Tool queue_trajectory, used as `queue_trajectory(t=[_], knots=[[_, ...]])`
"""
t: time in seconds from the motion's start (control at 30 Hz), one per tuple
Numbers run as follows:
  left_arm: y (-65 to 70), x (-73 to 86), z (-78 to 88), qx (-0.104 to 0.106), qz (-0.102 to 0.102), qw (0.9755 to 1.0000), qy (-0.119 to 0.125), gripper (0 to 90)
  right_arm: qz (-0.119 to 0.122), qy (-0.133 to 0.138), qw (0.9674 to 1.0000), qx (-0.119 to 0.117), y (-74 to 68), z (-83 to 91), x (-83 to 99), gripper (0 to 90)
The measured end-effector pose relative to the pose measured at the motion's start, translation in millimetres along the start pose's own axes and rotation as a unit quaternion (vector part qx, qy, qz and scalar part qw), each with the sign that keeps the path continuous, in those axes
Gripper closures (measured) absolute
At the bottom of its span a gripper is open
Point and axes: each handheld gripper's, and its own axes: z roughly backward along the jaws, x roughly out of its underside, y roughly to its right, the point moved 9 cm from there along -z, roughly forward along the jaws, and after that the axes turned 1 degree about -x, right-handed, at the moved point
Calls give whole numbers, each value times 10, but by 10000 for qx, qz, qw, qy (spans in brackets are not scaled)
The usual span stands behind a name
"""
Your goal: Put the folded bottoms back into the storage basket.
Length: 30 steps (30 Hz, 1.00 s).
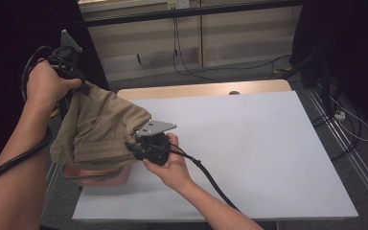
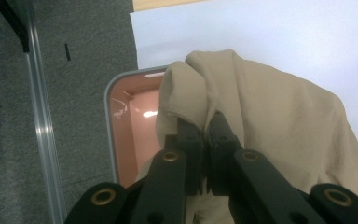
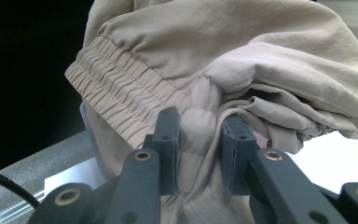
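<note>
From above my side, the high view looks forward and down; my two gripper views sit close, looking along their jaws, all sharing the crumpled beige fabric garment (image 1: pixel 100 127) (image 2: pixel 279 121) (image 3: pixel 242 60).

Beige garment (image 1: pixel 100 127), bunched, held above pink tub (image 2: pixel 135 135)

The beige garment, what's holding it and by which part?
Both grippers hold the beige garment: the left gripper pinches a plain fold at its top, the right gripper clamps bunched fabric beside the elastic waistband.

White sheet (image 1: pixel 249 148) and pink bin (image 1: pixel 96 175) on table (image 1: pixel 196 89).
</note>
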Motion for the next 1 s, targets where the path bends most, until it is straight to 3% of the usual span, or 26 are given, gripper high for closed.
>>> queue_trajectory(t=[0.37, 0.73, 0.77, 0.8, 0.83, 0.9, 0.97, 1.0], knots=[[-89, 22, 0, -46, 45, 10000, -4, 865, 28, -12, 10000, -86, -51, -83, -10, 709], [-306, 55, -25, -225, 105, 9997, 13, 863, 99, -50, 9997, -214, -150, -320, -17, 701], [-371, 49, -56, -309, 133, 9994, 90, 857, 155, -68, 9992, -349, -183, -397, -5, 640], [-371, 49, -56, -309, 133, 9994, 90, 814, 155, -68, 9992, -349, -183, -397, -5, 640], [-404, 36, -78, -361, 246, 9988, 205, 814, 188, -117, 9986, -484, -215, -438, 15, 569], [-436, 38, -131, -462, 134, 9984, 307, 559, 194, -332, 9988, -310, -203, -488, 101, 360], [-409, 32, -151, -398, 130, 9985, 349, 453, 207, -324, 9989, -268, -187, -473, 111, 318], [-381, 20, -167, -369, 35, 9984, 416, 453, 229, -294, 9991, -217, -158, -446, 114, 298]])
